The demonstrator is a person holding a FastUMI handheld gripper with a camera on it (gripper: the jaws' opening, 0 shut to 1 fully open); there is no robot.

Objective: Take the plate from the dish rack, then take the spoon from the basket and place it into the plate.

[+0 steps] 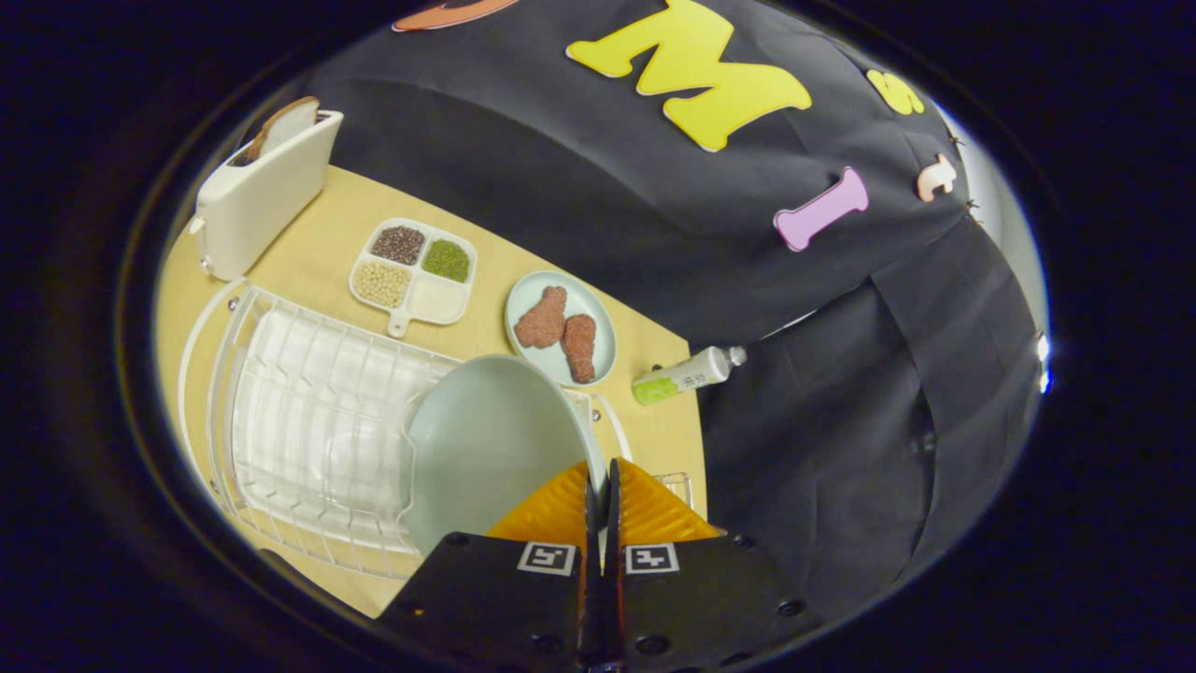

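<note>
The plate (486, 449) is gripped by its rim in the closed claw (603, 481), over the rack (308, 421). It is judged ready to be set on the desk (336, 210).

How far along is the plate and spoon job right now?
Early. In hand: the gripper is shut on the rim of the pale plate, which is tilted over the white dish rack; whether it is fully clear of the rack is unclear. Left: set the plate down, fetch the spoon, place it in the plate.
</note>
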